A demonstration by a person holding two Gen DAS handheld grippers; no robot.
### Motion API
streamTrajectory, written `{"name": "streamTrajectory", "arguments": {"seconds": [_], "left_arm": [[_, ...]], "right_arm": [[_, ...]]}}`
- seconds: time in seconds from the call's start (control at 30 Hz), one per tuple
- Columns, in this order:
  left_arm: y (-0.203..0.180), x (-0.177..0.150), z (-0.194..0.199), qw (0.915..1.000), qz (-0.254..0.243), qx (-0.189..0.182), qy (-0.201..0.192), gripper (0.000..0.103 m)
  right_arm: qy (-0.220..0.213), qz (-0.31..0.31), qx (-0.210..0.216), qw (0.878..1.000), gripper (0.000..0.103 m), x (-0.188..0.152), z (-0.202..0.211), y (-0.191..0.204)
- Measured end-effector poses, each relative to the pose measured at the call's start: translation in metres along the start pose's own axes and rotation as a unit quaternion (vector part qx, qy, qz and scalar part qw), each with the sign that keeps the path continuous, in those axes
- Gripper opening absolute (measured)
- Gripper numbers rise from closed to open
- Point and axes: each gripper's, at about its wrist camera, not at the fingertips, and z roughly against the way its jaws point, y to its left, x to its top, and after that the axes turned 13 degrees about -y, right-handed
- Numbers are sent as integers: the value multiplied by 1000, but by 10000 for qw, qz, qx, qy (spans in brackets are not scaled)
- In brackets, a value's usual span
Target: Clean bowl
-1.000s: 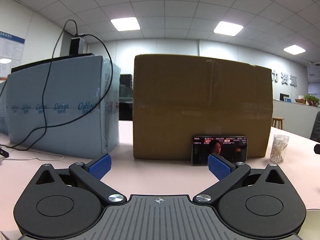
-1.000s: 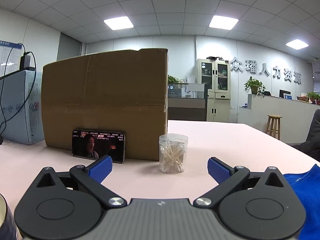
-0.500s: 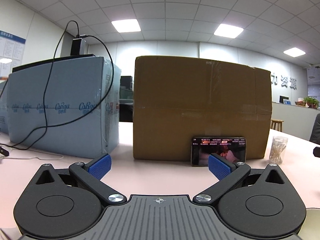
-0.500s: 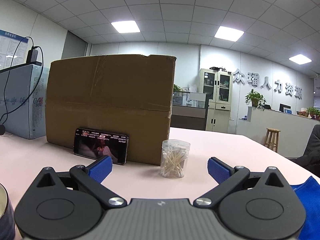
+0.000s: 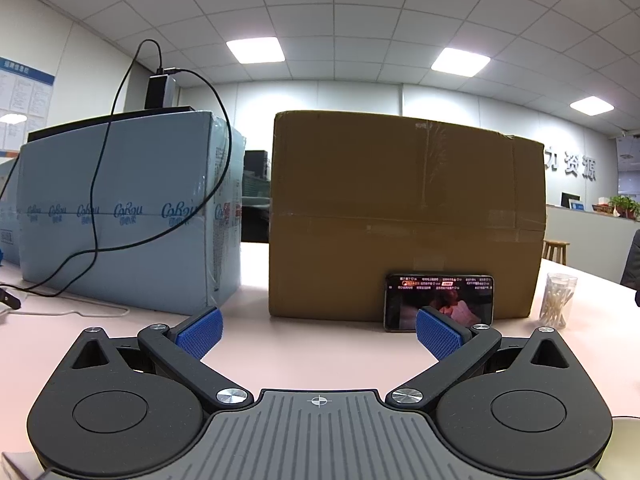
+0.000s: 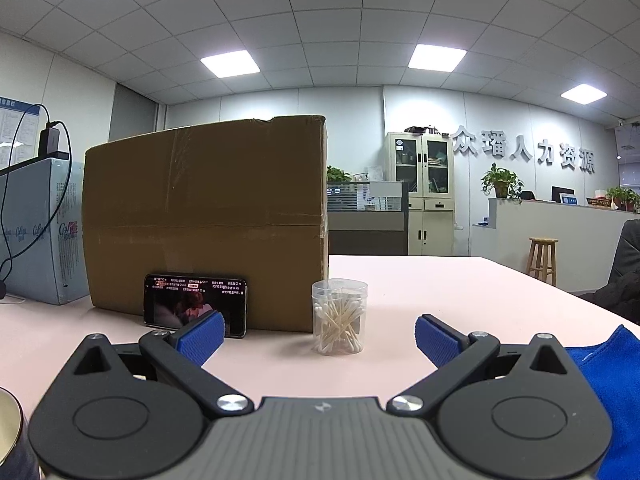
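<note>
Evidently both the left gripper [image 5: 319, 330] and right gripper [image 6: 319, 336] hover splayed and empty, while the rigid, slippery-looking bowl [image 6: 10, 432] wants a rim grip.

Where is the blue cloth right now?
The blue cloth lies on the pink table at the right wrist view's lower right edge, beside the right gripper, right of the clear cotton-swab jar.

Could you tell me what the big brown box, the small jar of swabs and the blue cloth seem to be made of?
Box: matte brown corrugated cardboard, judging by creased faces, a frayed top edge and glossy tape seams.
Jar: clear, smooth plastic, probably; the cotton swabs show straight through the wall.
Cloth: soft blue fabric, perhaps microfibre; it lies in folds with a fuzzy, non-shiny surface.
</note>
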Motion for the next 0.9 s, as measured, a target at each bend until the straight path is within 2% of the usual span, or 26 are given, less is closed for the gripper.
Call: {"name": "streamTrajectory", "arguments": {"seconds": [0.9], "left_arm": [[1,-1,2,10000,48,-26,44,103]], "right_arm": [[99,-31,21,9999,103,-1,-2,0]]}}
